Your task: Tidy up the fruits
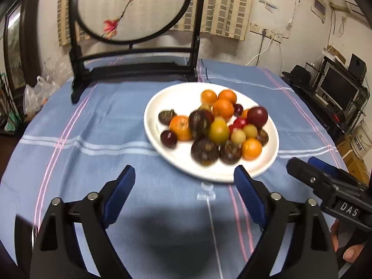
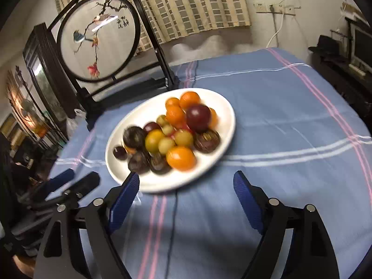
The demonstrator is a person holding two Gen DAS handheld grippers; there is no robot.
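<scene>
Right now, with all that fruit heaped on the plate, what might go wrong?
The fruit pile is heaped loosely, so pulling one piece could send round neighbours rolling off the white plate onto the blue tablecloth. Both the left gripper and right gripper are open near the plate's edge; one finger could nudge it.

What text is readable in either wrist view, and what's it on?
"DAS": white letters on a black plate on the right claw, seen in the left wrist view.
Dark brush characters on the round embroidered screen: too blurred to read.
Print on the cardboard boxes at right: too small and blurred.
Nothing legible on the plate or tablecloth.
</scene>
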